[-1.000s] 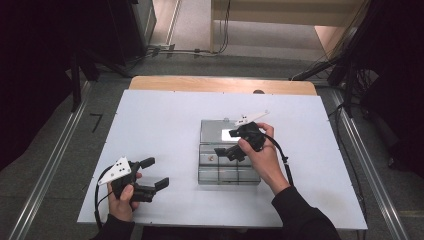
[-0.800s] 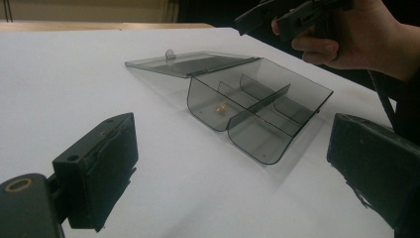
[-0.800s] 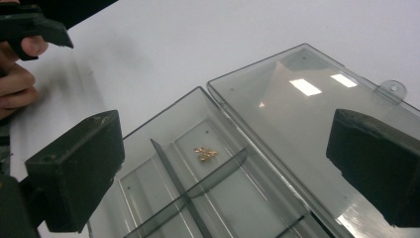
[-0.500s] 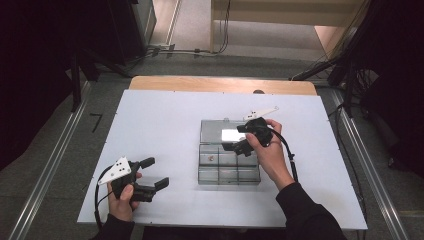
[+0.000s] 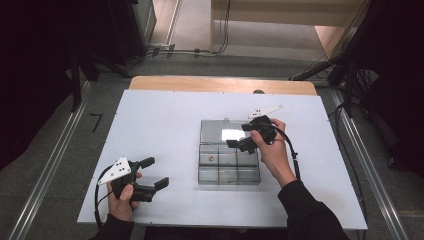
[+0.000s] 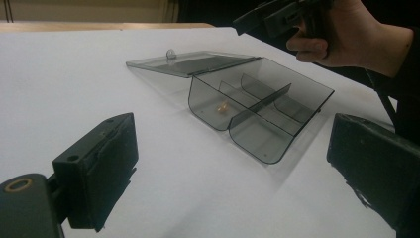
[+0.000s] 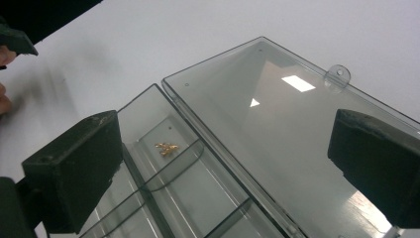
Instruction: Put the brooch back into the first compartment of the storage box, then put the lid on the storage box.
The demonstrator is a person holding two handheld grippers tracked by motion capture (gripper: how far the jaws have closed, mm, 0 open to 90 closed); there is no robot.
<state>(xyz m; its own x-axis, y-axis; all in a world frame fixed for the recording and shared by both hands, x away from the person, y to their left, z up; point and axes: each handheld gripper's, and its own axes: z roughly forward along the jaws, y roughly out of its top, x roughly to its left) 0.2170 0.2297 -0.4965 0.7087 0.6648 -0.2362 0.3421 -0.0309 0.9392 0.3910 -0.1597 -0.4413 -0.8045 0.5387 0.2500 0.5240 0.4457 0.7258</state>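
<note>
White table (image 5: 165,125) bears open box (image 5: 229,172); right hand-held gripper (image 5: 243,136) hovers above, jaws wide, empty.

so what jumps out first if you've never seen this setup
A clear grey box sits mid-table on the white board, its lid laid open flat behind it. One small gold piece lies in a compartment beside the lid hinge. The right gripper hovers open over the box, while the left gripper rests open near the front left.

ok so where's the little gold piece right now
The gold piece lies in the clear box's far-left compartment in the high view, beside the open lid.
</note>
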